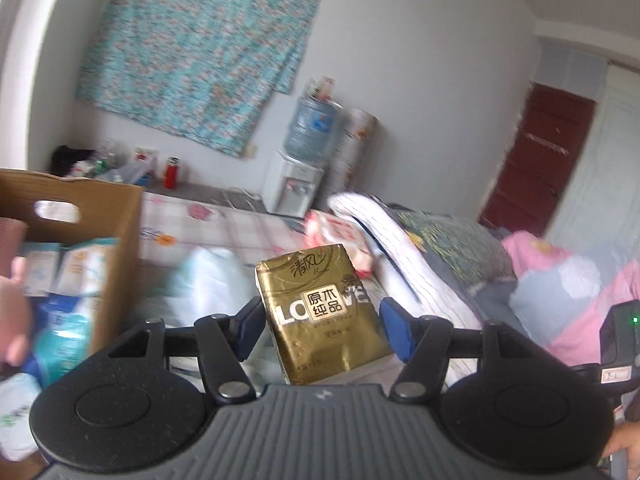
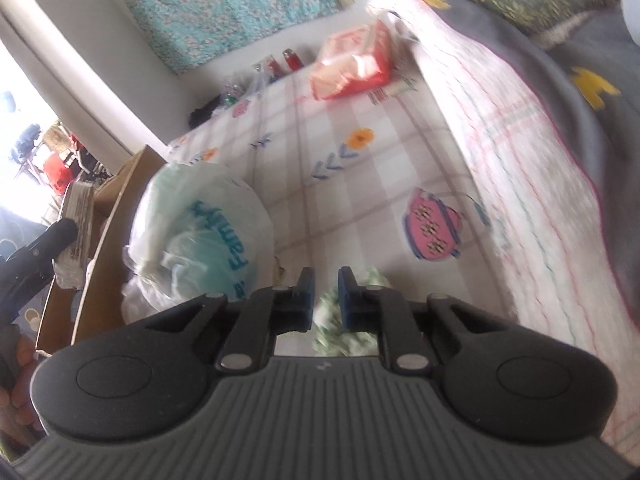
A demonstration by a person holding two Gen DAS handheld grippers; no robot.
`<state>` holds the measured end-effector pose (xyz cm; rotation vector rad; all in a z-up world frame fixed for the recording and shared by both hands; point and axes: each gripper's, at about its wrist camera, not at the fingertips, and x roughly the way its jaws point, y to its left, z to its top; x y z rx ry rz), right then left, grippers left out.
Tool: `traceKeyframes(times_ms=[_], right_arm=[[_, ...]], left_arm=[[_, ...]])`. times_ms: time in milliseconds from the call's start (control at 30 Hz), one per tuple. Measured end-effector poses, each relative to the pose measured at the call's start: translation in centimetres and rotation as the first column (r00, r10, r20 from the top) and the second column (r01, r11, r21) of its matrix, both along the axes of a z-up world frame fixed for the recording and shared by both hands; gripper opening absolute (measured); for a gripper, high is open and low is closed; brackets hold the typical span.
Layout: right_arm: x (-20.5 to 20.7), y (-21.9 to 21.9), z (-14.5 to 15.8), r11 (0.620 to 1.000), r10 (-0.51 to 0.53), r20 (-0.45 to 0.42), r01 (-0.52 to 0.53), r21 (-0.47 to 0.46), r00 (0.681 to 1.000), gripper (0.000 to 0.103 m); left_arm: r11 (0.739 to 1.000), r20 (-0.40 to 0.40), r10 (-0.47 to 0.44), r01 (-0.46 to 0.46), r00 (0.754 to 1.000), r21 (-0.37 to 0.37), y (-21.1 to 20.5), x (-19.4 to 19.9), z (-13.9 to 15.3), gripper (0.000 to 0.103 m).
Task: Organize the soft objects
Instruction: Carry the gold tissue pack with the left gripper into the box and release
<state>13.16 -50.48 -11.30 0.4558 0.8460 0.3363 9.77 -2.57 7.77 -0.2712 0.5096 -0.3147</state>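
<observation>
My left gripper point(image 1: 321, 312) is shut on a gold tissue pack point(image 1: 320, 280), which stands upright between the blue pads above the bed. To the left stands a cardboard box point(image 1: 120, 216) that holds several blue and white packs. In the right wrist view, my right gripper point(image 2: 326, 280) has its pads close together on a small green-and-white soft pack point(image 2: 326, 322), just above the checked bedsheet point(image 2: 360, 184). The same box point(image 2: 108, 208) shows at the left there, with the left gripper's finger and its pack point(image 2: 78, 216) over it.
A white plastic bag with teal print point(image 2: 204, 232) lies beside the box. A red tissue pack point(image 2: 352, 64) sits further up the bed. Folded quilts point(image 2: 520, 160) rise along the right side. A water dispenser point(image 1: 296, 184) stands at the wall.
</observation>
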Motion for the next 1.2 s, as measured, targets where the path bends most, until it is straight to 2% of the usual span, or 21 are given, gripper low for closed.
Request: traceKeyframes(times_ms=[100, 233, 300, 433, 600, 767, 833, 867, 967, 1133, 1200], right_arm=[[0.8, 2.0, 1.4, 1.000, 0.023, 0.031, -0.023, -0.001, 0.999, 0.011], [1.3, 4.0, 1.7, 0.999, 0.044, 0.024, -0.045, 0.007, 0.999, 0.011], [1.2, 4.5, 1.4, 0.999, 0.049, 0.012, -0.049, 0.009, 0.999, 0.014], [0.6, 4.7, 0.6, 0.999, 0.036, -0.010, -0.036, 0.012, 0.999, 0.014], [0.5, 4.3, -0.9, 1.000, 0.013, -0.046, -0.011, 0.029, 0.999, 0.014], [0.9, 4.4, -2.0, 0.999, 0.010, -0.073, -0.006, 0.044, 0.997, 0.014], [1.1, 4.4, -2.4, 0.999, 0.011, -0.084, -0.007, 0.046, 0.996, 0.015], [1.3, 4.4, -2.5, 0.999, 0.009, -0.090, -0.005, 0.046, 0.996, 0.015], [1.4, 4.2, -2.7, 0.999, 0.006, -0.099, -0.001, 0.045, 0.995, 0.016], [1.5, 3.6, -3.0, 0.999, -0.006, -0.106, 0.011, 0.039, 0.994, 0.019], [1.4, 3.3, -3.1, 0.999, -0.012, -0.107, 0.015, 0.031, 0.994, 0.024]], left_arm=[[0.997, -0.003, 0.075, -0.075, 0.997, -0.016, 3.9, -0.9, 0.9, 0.064], [0.982, -0.022, 0.182, -0.180, 0.983, 0.061, 9.0, -2.3, 1.7, 0.064], [0.967, -0.071, 0.241, -0.232, 0.968, 0.107, 12.0, -2.6, 1.9, 0.064], [0.919, -0.170, 0.365, -0.326, 0.915, 0.221, 17.7, -2.7, 1.6, 0.064], [0.874, -0.290, 0.425, -0.305, 0.858, 0.378, 22.0, -1.9, 0.4, 0.064], [0.854, -0.363, 0.442, -0.260, 0.820, 0.451, 23.5, -1.4, -1.4, 0.065], [0.841, -0.359, 0.459, -0.268, 0.813, 0.470, 23.6, -1.3, -1.9, 0.066], [0.830, -0.348, 0.473, -0.276, 0.810, 0.485, 23.6, -1.4, -2.0, 0.070], [0.805, -0.298, 0.486, -0.288, 0.822, 0.519, 23.7, -1.8, -2.3, 0.074], [0.814, -0.273, 0.477, -0.302, 0.836, 0.496, 23.6, -2.2, -1.6, 0.074], [0.824, -0.258, 0.475, -0.322, 0.841, 0.466, 23.4, -2.6, -1.0, 0.075]])
